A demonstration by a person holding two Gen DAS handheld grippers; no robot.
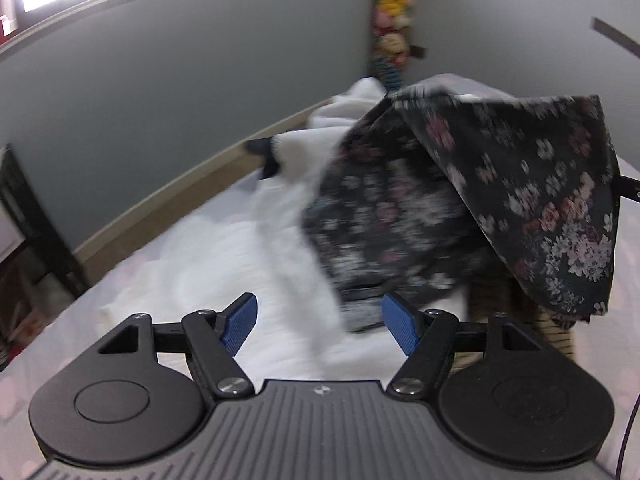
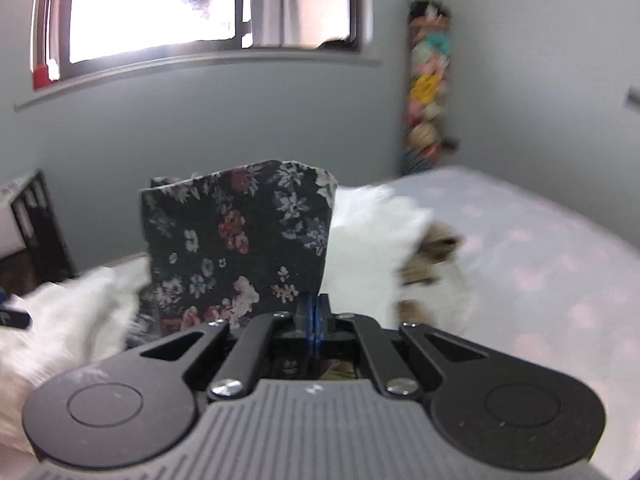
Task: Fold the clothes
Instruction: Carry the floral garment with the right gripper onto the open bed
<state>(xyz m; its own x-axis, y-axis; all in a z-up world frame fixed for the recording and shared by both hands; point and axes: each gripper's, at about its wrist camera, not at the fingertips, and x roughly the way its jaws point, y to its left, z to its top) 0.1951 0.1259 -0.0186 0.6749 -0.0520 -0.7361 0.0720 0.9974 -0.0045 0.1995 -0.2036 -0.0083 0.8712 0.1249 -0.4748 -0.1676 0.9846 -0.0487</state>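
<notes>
A dark floral garment [image 1: 460, 200] hangs lifted above the bed, blurred by motion, its right edge reaching the other gripper at the frame's right side. My left gripper [image 1: 319, 322] is open, blue pads [image 1: 239, 322] spread wide with nothing between them, just below and left of the garment. In the right wrist view the same floral garment [image 2: 240, 240] stands up in front of my right gripper [image 2: 314, 312], whose blue pads are pressed together on the garment's lower right edge.
White clothes [image 1: 224, 256] lie heaped on the bed [image 2: 540, 264], which has a pale sheet with pink spots. A brown patterned item [image 2: 432, 252] lies among white fabric. Grey walls, a window [image 2: 160, 8], a column of plush toys [image 2: 428, 88] and a dark shelf [image 1: 36, 232] surround the bed.
</notes>
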